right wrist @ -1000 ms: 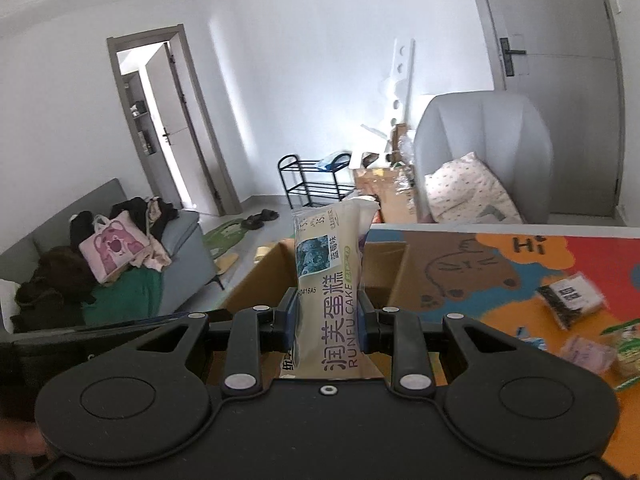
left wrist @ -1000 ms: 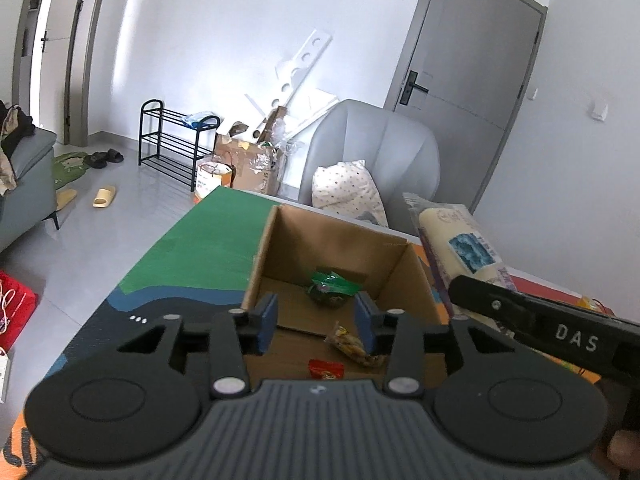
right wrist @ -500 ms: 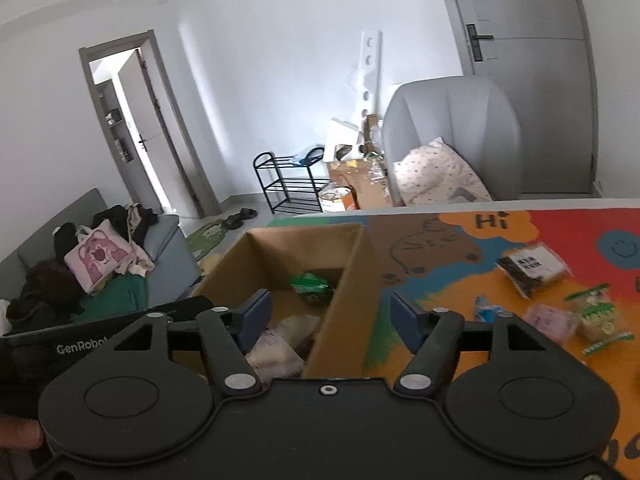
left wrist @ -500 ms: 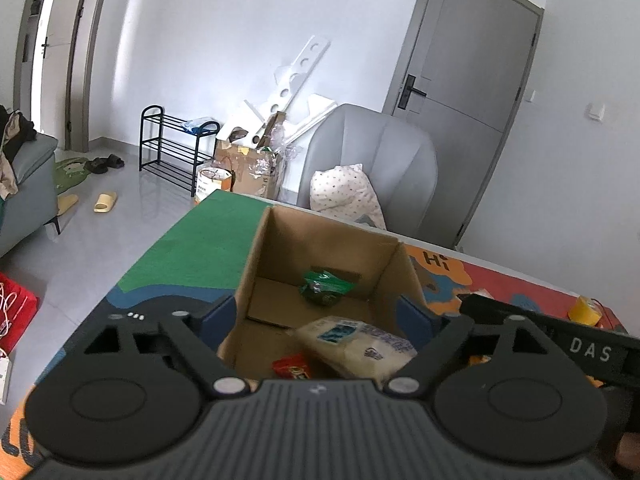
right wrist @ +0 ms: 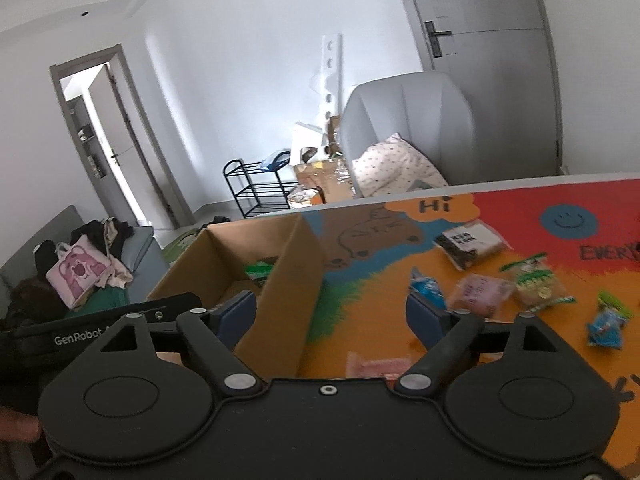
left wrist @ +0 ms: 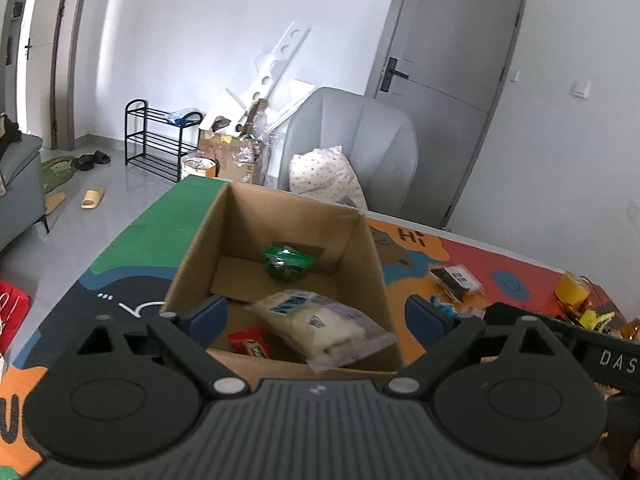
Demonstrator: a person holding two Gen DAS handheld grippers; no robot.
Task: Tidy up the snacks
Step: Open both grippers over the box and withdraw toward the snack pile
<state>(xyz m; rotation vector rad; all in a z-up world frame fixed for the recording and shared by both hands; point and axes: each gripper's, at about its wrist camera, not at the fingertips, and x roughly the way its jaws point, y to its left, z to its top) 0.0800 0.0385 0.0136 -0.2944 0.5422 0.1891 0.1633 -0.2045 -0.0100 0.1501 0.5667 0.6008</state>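
Snacks [right wrist: 480, 294] near the mat's right edge judged light, soft, crinkly, best pinched mid-pack; right gripper [right wrist: 332, 314] just opened wide, nothing held.

Red packet [left wrist: 250, 343] half behind cake bag [left wrist: 320, 326]

Left tool [left wrist: 316, 318], right tool [right wrist: 330, 314]: jaws just widened, empty.

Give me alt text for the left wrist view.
An open cardboard box on a colourful table mat holds a white cake packet, a green packet and a red packet. The left tool is open and empty in front.
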